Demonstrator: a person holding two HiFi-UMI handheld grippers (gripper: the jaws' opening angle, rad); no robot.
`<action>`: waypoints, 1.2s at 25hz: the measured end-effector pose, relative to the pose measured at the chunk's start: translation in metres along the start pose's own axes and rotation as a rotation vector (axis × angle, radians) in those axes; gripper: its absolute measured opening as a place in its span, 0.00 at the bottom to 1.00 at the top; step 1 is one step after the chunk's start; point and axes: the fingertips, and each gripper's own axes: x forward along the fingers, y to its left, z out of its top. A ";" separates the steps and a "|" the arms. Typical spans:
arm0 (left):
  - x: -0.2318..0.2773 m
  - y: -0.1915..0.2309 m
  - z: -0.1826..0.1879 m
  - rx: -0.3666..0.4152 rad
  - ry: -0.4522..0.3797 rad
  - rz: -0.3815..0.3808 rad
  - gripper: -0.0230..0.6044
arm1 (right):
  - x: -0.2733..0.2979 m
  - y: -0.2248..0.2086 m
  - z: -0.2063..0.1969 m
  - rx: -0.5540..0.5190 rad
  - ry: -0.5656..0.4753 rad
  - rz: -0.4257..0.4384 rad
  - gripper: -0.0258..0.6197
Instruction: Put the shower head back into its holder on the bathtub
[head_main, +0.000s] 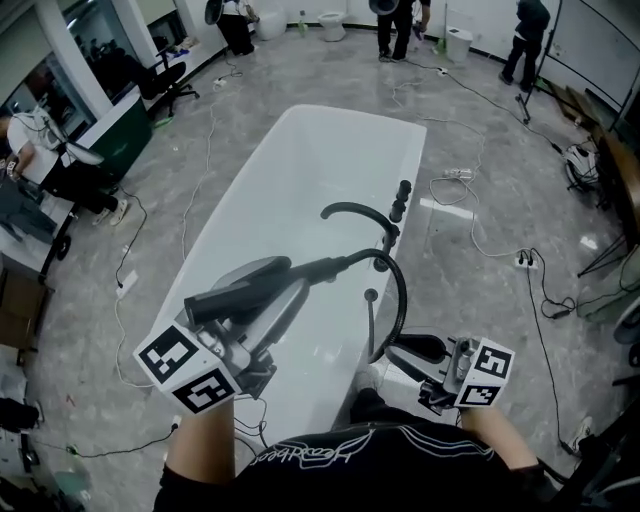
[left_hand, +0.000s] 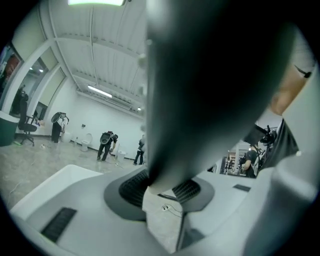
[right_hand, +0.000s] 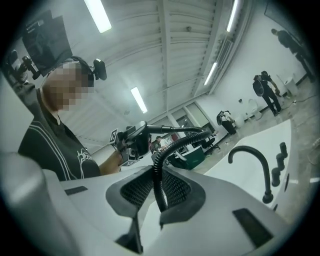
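The black shower head (head_main: 238, 287) hangs over the near end of the white bathtub (head_main: 300, 150), with my left gripper (head_main: 262, 318) shut on its handle. In the left gripper view that handle (left_hand: 215, 75) is a wide dark blur that fills the gap between the jaws of my left gripper (left_hand: 165, 200). Its ribbed black hose (head_main: 401, 300) loops down to the right, where my right gripper (head_main: 415, 352) is shut on it. The hose (right_hand: 157, 175) rises from between the pads of my right gripper (right_hand: 155, 197). A black arched faucet (head_main: 358, 212) and black fittings (head_main: 401, 195) stand on the tub's right rim.
Cables (head_main: 480, 215) and a power strip (head_main: 527, 261) lie on the grey marble floor to the right of the tub. An office chair (head_main: 165, 80) stands at the left. Several people (head_main: 524, 40) and a toilet (head_main: 333, 24) are at the far end.
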 end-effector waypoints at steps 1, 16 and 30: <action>0.000 0.001 0.004 0.011 -0.008 0.006 0.25 | 0.001 -0.005 0.008 -0.010 -0.014 -0.007 0.14; -0.020 0.040 0.044 0.070 -0.075 0.086 0.25 | 0.056 -0.100 0.052 -0.098 -0.004 -0.163 0.14; -0.003 0.058 0.013 -0.023 -0.002 0.072 0.25 | 0.054 -0.196 -0.040 -0.068 0.206 -0.337 0.14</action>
